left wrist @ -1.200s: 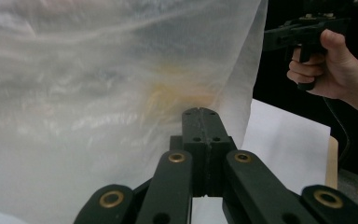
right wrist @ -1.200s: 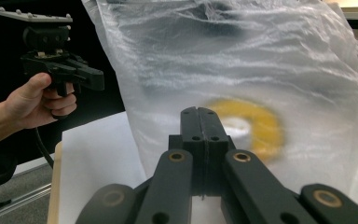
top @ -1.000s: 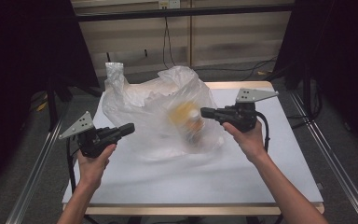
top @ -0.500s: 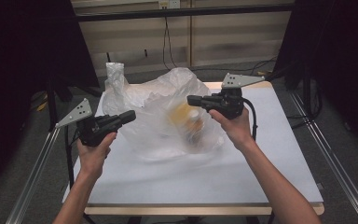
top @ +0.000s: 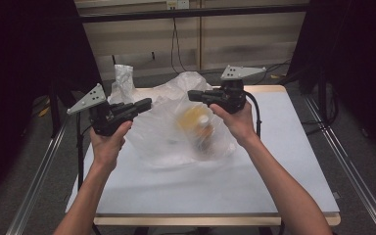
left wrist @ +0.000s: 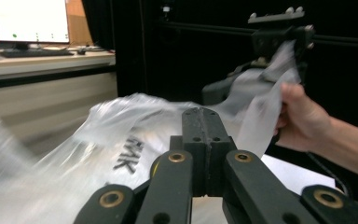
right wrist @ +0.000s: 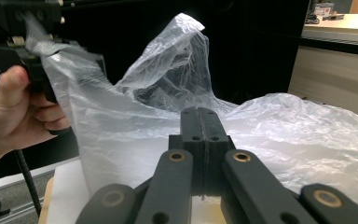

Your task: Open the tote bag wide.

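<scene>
A white table (top: pixel 284 161) stands on grey floor (top: pixel 34 161). Behind the table hang cables (top: pixel 175 46) on a pale wall; off beyond it, a lit monitor (left wrist: pixel 28 21) sits on a desk (left wrist: pixel 42 58)

Support: a table (top: pixel 274 181) with a white top and a light wooden edge strip along the near and far sides, on a dark frame. Resting on the top: a clear, crumpled plastic bag (top: pixel 161 137), spread across the far-centre area, lower part on the surface. Inside it, a yellowish container (top: pixel 198 125) with a white cap, blurred. Near half of the top is bare white.
</scene>
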A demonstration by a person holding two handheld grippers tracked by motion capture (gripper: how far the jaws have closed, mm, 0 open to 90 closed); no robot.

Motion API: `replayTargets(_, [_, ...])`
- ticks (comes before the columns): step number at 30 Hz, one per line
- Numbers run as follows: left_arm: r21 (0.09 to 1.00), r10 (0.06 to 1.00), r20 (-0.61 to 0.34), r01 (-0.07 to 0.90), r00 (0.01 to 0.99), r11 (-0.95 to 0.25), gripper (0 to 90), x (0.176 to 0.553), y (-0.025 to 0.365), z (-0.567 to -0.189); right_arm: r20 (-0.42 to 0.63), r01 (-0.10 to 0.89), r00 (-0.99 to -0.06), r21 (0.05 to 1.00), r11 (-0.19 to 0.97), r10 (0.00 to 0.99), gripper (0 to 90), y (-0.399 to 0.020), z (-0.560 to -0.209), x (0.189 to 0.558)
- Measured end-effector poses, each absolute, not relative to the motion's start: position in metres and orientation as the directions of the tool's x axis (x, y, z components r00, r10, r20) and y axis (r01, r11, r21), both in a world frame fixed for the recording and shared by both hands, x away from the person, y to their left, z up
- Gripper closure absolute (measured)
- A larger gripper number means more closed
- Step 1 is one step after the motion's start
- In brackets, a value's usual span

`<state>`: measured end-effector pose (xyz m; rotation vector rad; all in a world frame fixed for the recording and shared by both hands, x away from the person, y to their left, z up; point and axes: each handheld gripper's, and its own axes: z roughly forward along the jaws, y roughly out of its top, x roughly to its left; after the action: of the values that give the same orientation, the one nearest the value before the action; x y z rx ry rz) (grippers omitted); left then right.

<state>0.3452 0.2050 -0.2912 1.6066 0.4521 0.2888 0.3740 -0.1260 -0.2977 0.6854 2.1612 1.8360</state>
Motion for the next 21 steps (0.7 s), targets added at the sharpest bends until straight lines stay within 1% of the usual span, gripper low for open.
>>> replayTargets(1, [0.991,0.452,-0.097,0.128,0.887,-0.037,90.0,0.348,0.201,-0.289,0.130,0.206,-0.869,0.972,0.110,0.478,90.0,-0.123,-0.297,0.374])
replayTargets(6, [0.987,0.455,-0.093,0.141,0.885,-0.072,90.0,0.355,0.191,-0.293,0.128,0.200,-0.869,0.975,0.102,0.478,90.0,-0.122,-0.295,0.376])
replayTargets(12, [0.982,0.427,-0.119,0.169,0.896,-0.080,90.0,0.356,0.174,-0.308,0.126,0.199,-0.868,0.974,0.105,0.481,90.0,-0.120,-0.293,0.377])
replayTargets(21, [0.977,0.392,-0.107,0.169,0.914,-0.127,90.0,0.354,0.146,-0.320,0.113,0.191,-0.874,0.974,0.121,0.473,90.0,-0.117,-0.295,0.375])
